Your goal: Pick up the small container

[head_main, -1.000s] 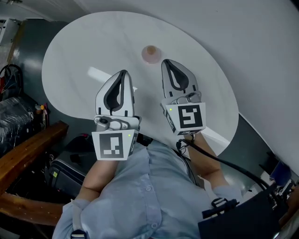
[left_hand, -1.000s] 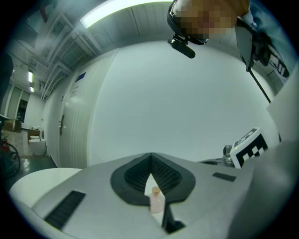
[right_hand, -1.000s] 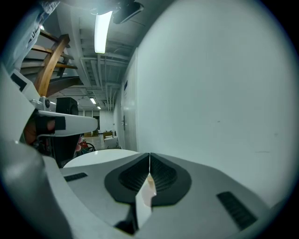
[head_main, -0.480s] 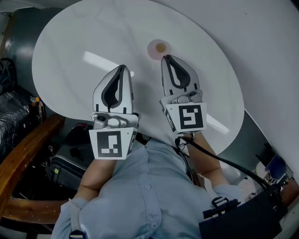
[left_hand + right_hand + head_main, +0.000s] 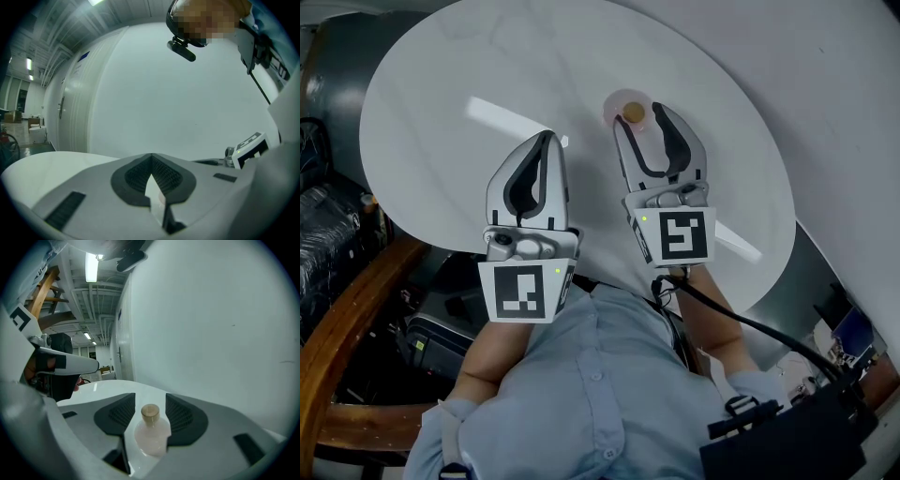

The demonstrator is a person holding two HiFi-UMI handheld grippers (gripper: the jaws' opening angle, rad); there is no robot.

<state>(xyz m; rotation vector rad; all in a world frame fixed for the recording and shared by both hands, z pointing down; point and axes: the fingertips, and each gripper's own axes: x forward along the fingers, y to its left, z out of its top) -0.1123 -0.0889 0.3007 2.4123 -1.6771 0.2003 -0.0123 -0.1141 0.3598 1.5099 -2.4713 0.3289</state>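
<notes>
As my right gripper [image 5: 643, 120] opens, the small container [image 5: 629, 111] stands between its jaws near the table's [image 5: 441, 94] far edge. My left gripper [image 5: 546, 146] is closed, empty.

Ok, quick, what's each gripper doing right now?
Left gripper: fingers shut, empty.
Right gripper: fingers opening, small container between them, not gripped.

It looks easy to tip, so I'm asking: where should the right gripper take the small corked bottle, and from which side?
Probably the bottle's round body, below the cork, coming level from the person's side: it stands upright and is widest there. The right gripper's opening jaws flank it.
</notes>
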